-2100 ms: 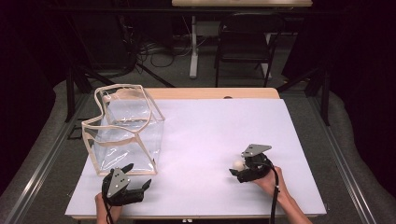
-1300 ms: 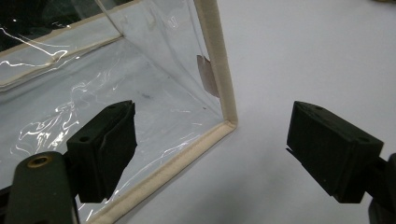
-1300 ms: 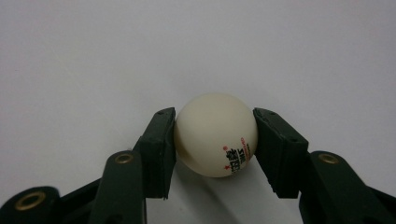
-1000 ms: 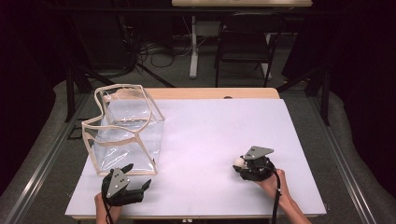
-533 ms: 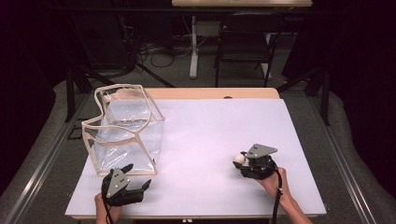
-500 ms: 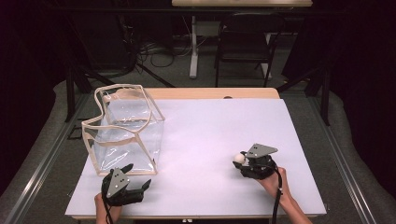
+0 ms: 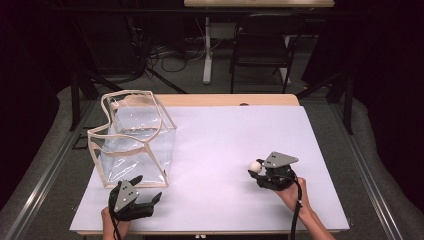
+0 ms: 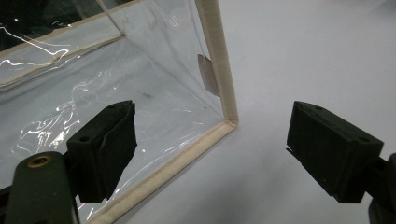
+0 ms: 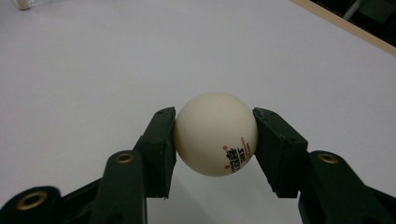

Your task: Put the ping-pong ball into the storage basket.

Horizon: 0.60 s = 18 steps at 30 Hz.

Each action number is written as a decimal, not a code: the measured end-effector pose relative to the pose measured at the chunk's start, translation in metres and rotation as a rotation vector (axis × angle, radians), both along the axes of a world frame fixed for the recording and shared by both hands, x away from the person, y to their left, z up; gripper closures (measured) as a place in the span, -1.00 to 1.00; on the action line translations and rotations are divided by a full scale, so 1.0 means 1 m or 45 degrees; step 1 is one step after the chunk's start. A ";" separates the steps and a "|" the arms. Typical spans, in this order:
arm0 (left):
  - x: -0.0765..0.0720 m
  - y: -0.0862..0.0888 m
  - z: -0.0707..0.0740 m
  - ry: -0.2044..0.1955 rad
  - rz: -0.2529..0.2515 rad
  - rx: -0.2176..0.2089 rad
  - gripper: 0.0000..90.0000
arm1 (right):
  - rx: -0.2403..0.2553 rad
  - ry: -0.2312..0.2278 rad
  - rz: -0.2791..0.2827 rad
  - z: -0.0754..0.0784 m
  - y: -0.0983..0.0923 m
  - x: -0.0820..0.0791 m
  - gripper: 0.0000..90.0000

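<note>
A white ping-pong ball point(image 9: 216, 140) with small printed marks sits between the two black jaws of my right gripper point(image 9: 215, 144), which is shut on it. In the high view that gripper point(image 7: 260, 170) is at the table's front right, with the ball point(image 7: 255, 166) at its tip. My left gripper point(image 7: 150, 197) rests at the front left, open, just in front of a clear plastic bag with cream edging point(image 7: 135, 142). In the left gripper view the bag's bottom corner point(image 8: 229, 119) lies between the wide-apart jaws, with nothing held.
The white table top point(image 7: 225, 135) stretches between the two grippers. A wooden edge point(image 7: 225, 100) runs along the far side. Beyond it stand a chair point(image 7: 262, 47) and cables on the floor.
My right gripper has shifted a little to the right and toward the front with the ball in it. The left gripper and the bag have not moved.
</note>
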<state>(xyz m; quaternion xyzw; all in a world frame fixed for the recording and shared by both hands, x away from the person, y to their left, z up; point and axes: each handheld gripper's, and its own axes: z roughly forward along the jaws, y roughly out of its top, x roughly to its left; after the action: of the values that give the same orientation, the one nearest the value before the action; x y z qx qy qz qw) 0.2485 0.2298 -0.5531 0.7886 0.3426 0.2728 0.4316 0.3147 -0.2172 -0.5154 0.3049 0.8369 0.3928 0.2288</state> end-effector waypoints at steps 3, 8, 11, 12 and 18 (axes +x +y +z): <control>0.001 0.000 0.000 -0.001 -0.003 0.005 -0.65 | 0.000 -0.016 0.003 0.001 0.001 0.000 0.13; 0.001 0.000 0.000 -0.002 0.000 0.000 -0.65 | 0.010 -0.035 0.000 0.006 0.000 0.001 0.13; 0.001 0.000 0.000 -0.002 0.000 0.001 -0.65 | 0.021 -0.045 0.001 0.009 0.000 0.002 0.13; 0.001 0.000 0.000 -0.004 -0.002 0.001 -0.65 | 0.027 -0.046 0.001 0.010 0.001 0.002 0.13; 0.001 0.000 0.000 -0.003 -0.001 0.002 -0.65 | 0.037 -0.062 0.004 0.014 0.003 0.005 0.13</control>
<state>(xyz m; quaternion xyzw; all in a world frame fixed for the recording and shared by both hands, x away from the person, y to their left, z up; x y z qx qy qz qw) 0.2495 0.2296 -0.5533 0.7889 0.3414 0.2737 0.4314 0.3194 -0.2139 -0.5016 0.2970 0.8258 0.4127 0.2440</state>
